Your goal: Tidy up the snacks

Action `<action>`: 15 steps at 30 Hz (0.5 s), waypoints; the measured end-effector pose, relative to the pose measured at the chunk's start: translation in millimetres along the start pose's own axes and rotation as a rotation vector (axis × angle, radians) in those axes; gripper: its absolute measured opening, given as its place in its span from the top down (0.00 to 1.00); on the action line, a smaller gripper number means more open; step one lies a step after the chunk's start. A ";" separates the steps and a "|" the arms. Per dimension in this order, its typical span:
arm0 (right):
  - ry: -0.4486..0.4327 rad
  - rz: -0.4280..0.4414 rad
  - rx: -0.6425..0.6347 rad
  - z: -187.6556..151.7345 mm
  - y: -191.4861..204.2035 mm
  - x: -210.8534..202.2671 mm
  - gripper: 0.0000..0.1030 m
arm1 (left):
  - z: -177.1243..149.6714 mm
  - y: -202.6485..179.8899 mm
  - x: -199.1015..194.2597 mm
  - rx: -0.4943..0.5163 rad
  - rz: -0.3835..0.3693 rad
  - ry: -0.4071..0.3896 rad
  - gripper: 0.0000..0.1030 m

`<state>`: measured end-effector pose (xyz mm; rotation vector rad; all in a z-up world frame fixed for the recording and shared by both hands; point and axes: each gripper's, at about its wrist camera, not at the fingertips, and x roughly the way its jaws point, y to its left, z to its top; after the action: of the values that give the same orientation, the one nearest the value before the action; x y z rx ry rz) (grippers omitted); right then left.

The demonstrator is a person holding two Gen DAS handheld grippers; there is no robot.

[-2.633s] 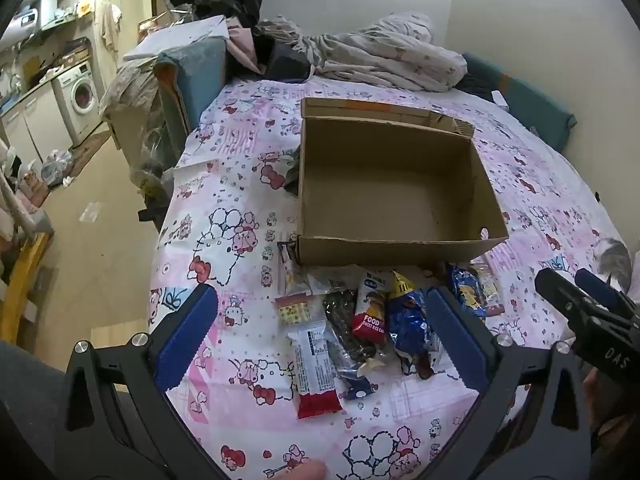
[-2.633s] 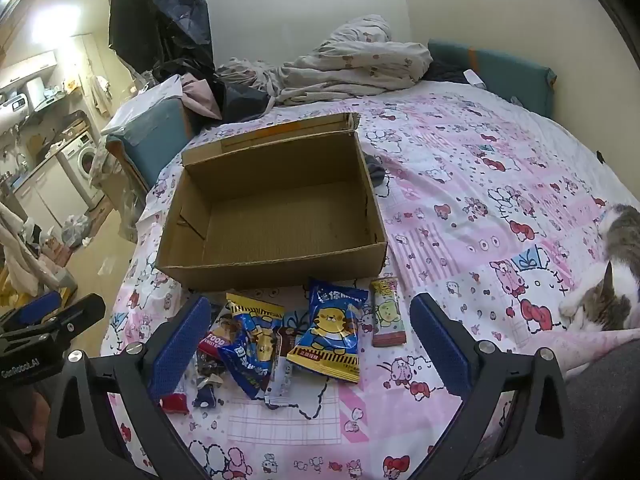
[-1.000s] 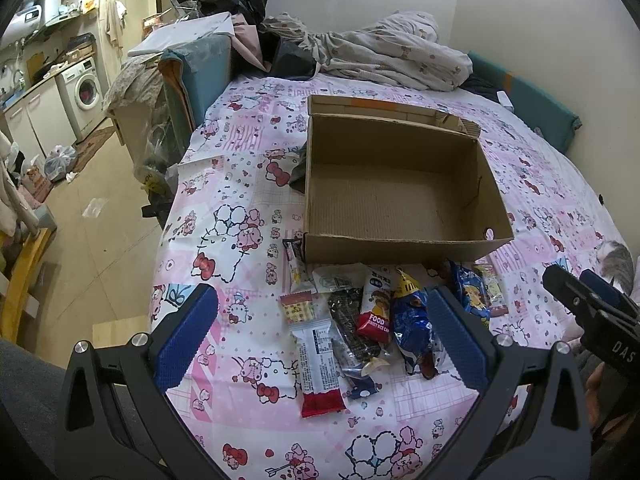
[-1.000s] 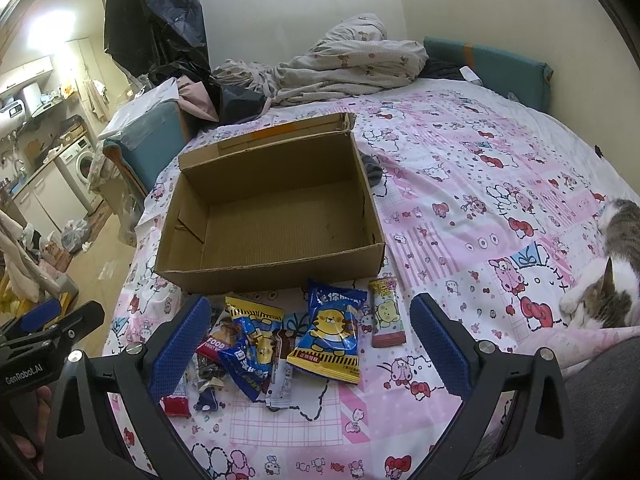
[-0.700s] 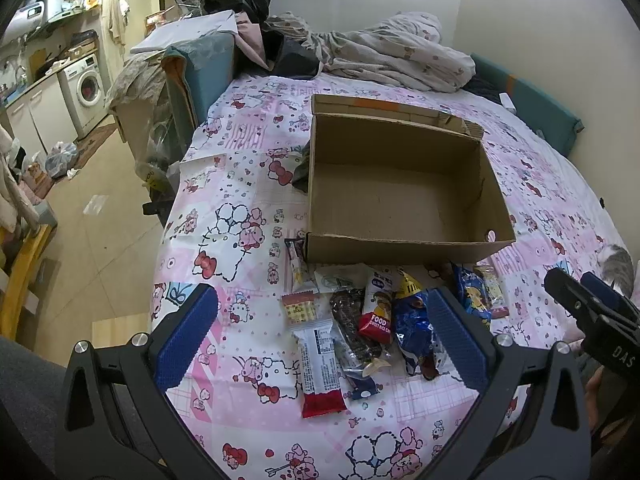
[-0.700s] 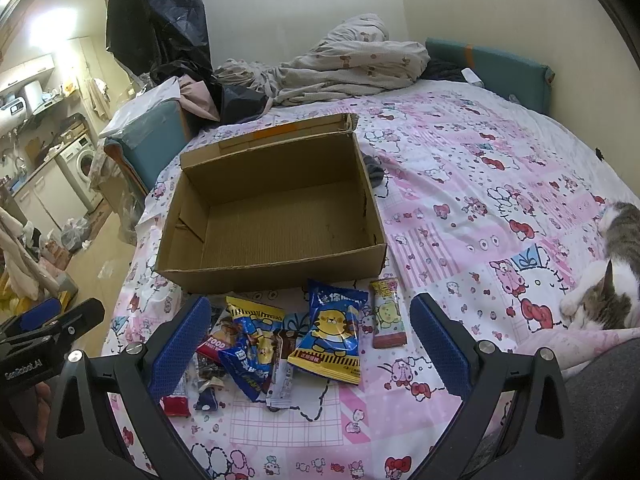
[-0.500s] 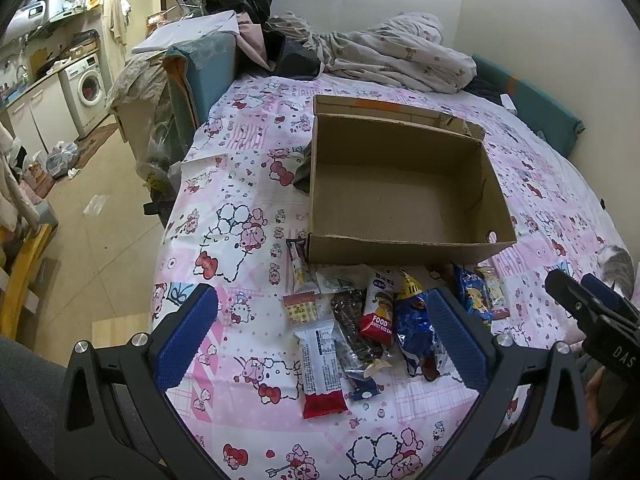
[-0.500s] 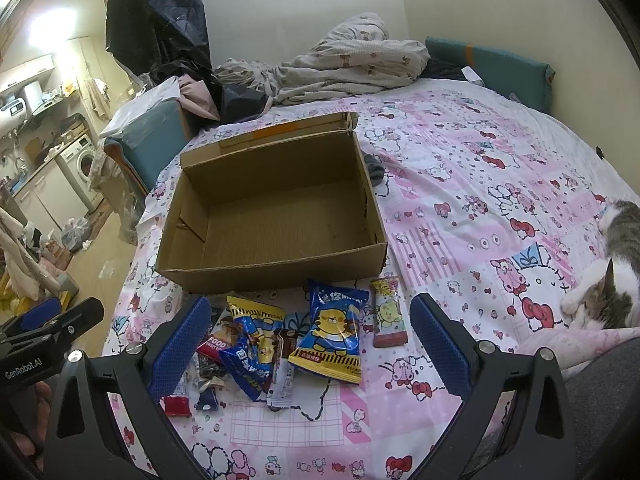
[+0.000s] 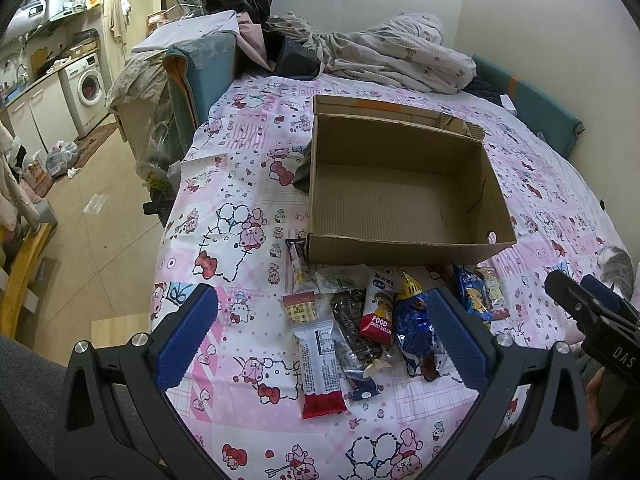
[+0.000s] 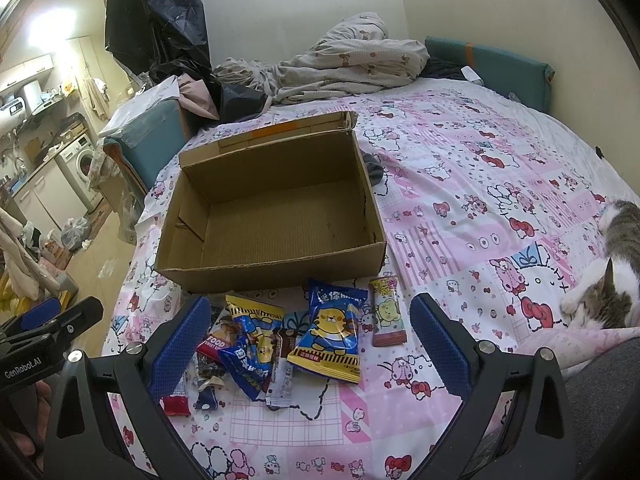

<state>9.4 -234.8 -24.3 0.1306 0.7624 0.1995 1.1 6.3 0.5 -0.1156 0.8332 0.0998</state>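
Both of my tools hang above the bedspread (image 10: pixel 472 184), short of the snack pile. My left gripper (image 9: pixel 320 334) is spread wide and carries nothing; my right gripper (image 10: pixel 310 342) is likewise fully parted and empty. Over the last few seconds almost nothing has changed: the views have only drifted slightly, and no packet has shifted, so I judge the sorting not yet begun. The cardboard box (image 10: pixel 276 268) stands empty at 12 o'clock from both tools. The snacks lie loose just in front of its near wall: a blue packet with a yellow cartoon (image 10: pixel 330 338) beside a slim green-and-brown bar (image 10: pixel 386 318) at its 3 o'clock, and a white bar with a red end (image 9: pixel 322 368) toward 9 o'clock. A cat (image 10: pixel 610 276) lies at the right tool's 3 o'clock, well apart from the pile.
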 end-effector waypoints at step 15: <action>0.016 0.002 -0.012 -1.2 3.7 3.0 0.01 | 0.3 -0.2 1.5 -0.004 -0.003 0.009 0.00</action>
<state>10.2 -230.5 -26.5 0.1181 0.7766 0.2072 2.3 6.2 -0.5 -0.1212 0.8423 0.0980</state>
